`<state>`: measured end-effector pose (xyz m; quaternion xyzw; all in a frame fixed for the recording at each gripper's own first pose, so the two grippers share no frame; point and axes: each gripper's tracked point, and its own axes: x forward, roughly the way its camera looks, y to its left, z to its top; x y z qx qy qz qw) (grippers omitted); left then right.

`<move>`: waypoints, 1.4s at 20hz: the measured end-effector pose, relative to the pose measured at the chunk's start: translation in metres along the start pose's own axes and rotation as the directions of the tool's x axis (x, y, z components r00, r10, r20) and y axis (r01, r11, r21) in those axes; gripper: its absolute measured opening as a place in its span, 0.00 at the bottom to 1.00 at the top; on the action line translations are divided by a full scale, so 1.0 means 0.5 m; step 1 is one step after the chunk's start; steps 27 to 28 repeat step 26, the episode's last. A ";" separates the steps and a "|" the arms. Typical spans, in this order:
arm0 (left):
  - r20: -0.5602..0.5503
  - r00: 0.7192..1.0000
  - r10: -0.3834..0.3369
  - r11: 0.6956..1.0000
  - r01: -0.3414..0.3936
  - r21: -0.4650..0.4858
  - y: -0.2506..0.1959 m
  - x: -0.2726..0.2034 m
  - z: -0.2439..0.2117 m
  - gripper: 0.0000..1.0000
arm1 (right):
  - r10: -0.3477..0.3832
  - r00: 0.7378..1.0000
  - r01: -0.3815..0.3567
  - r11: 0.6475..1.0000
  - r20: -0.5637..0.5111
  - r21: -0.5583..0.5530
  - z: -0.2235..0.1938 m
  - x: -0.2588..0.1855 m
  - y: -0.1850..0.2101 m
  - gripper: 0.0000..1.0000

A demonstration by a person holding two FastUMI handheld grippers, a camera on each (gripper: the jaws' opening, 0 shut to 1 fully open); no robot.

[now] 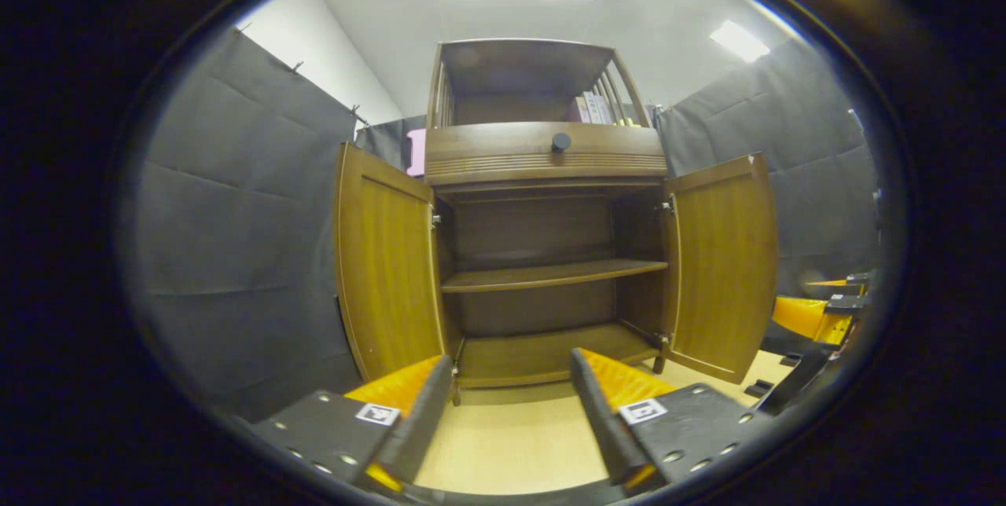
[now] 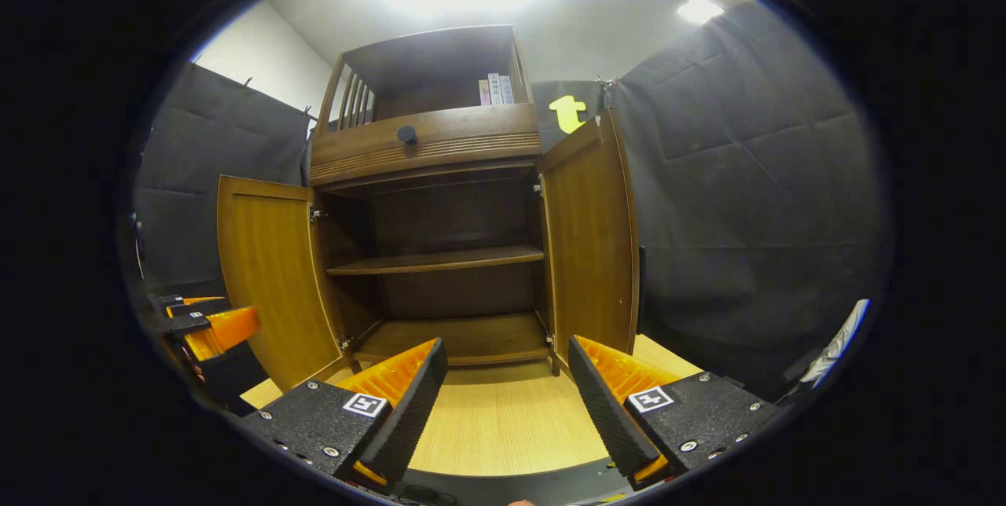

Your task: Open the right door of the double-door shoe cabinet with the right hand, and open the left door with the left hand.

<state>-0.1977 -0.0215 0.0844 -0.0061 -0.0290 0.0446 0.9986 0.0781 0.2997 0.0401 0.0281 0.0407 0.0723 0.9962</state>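
Both doors, the left door (image 1: 389, 270) and right door (image 1: 723, 262), stood swung wide, baring the cabinet (image 1: 542, 152) shelves; the left gripper (image 1: 511, 404) and right gripper (image 2: 507, 392) hung released nearby, grasping nothing, the job apparently finished.

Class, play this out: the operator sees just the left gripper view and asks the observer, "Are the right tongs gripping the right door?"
Observer: No. The right tongs stand open, short of the right door.
Operator: Anything past that door?
Observer: Something white, cloth-like, low by the booth wall.
Operator: Where are my left tongs?
Observer: The left tongs sit low, beside the open left door.
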 end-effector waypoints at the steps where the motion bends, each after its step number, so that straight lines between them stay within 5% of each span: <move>1: -0.001 1.000 0.015 1.000 -0.015 -0.001 0.005 0.000 0.000 1.00 | 0.001 1.000 -0.001 1.000 0.001 -0.001 -0.001 0.000 0.002 0.92; 28: 0.032 0.999 0.030 0.999 -0.031 0.020 0.045 0.015 0.004 1.00 | -0.017 1.000 0.017 1.000 0.024 -0.006 0.005 0.016 0.023 0.91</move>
